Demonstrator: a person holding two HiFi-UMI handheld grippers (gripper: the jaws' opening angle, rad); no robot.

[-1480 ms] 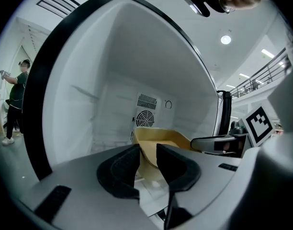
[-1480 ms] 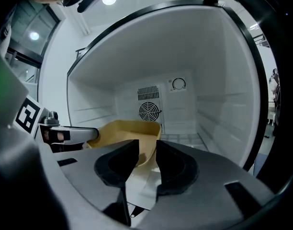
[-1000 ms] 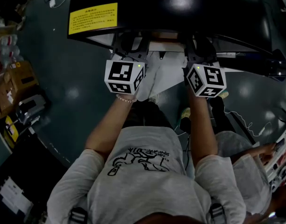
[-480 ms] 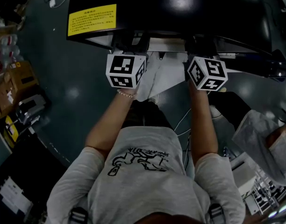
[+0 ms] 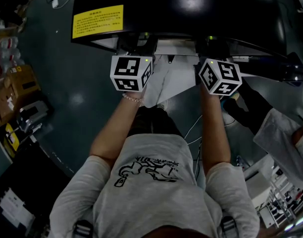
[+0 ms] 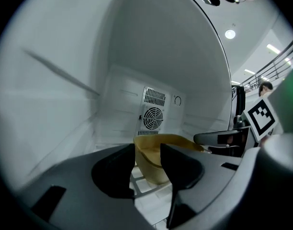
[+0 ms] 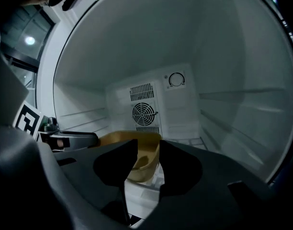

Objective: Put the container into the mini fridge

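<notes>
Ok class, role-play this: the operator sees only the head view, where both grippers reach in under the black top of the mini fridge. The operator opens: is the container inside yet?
Observer: Yes. The left gripper view shows the tan container standing on the white wire shelf inside the mini fridge.
Operator: Does the left gripper grip it?
Observer: No. The left gripper has jaws that have just been opening; they stand apart, with the container's rim between them but not pressed.
Operator: And the right?
Observer: The right gripper is the same: its jaws have just been opening and clamp nothing.
</notes>
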